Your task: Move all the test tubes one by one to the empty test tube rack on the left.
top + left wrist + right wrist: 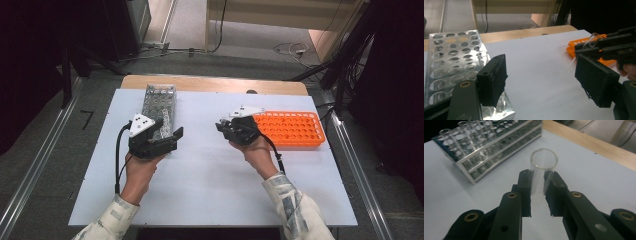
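Between the table's metal rack (pixel 489 142) and orange rack (pixel 290 129), the right gripper (pixel 538 192) clamps a light, slippery, breakable glass tube (pixel 542 175) mid-wall; the left gripper (pixel 544 80) gapes empty.

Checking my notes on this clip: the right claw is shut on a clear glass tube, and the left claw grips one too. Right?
Not quite. The left claw is open with nothing between its jaws, as the left gripper view shows. The right claw is indeed shut on the clear glass tube.
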Tool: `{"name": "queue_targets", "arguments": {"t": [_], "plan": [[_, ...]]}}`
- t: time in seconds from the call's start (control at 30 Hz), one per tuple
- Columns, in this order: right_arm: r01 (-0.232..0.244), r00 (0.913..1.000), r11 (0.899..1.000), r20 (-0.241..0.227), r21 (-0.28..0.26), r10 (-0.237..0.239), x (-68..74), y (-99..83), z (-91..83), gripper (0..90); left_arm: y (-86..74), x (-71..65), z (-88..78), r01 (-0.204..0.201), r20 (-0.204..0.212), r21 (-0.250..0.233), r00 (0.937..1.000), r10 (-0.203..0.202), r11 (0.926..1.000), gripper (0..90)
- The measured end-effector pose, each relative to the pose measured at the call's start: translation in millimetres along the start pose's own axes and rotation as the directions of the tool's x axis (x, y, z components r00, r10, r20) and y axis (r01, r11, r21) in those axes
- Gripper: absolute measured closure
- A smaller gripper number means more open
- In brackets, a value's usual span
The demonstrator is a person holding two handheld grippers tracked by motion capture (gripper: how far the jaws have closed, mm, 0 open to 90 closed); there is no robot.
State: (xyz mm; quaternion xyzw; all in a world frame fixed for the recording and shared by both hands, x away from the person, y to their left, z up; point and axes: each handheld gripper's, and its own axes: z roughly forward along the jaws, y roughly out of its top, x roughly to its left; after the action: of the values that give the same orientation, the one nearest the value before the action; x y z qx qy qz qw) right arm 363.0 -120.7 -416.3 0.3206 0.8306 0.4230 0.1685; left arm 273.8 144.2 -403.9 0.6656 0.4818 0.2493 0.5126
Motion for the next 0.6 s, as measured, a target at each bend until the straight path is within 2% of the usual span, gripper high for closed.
{"name": "queue_targets", "arguments": {"t": [0.23,0.43,0.6], "plan": [[0.041,0.9970,0.999,-0.066,0.019,-0.039,29.0,1.9,18.7,72.9,-3.3,-10.6,6.7,-0.032,0.024,0.026,0.9992,0.032,0.9991,25.4],[0.052,0.9942,0.998,-0.096,0.039,-0.048,43.4,0.3,28.7,72.9,-7.3,-15.7,11.8,-0.055,0.037,0.048,0.9979,0.053,0.9974,25.5],[0.057,0.9910,0.997,-0.123,0.047,-0.051,52.5,-1.0,32.2,72.9,-9.5,-18.5,15.2,-0.074,0.055,0.058,0.9960,0.071,0.9956,28.9]]}}
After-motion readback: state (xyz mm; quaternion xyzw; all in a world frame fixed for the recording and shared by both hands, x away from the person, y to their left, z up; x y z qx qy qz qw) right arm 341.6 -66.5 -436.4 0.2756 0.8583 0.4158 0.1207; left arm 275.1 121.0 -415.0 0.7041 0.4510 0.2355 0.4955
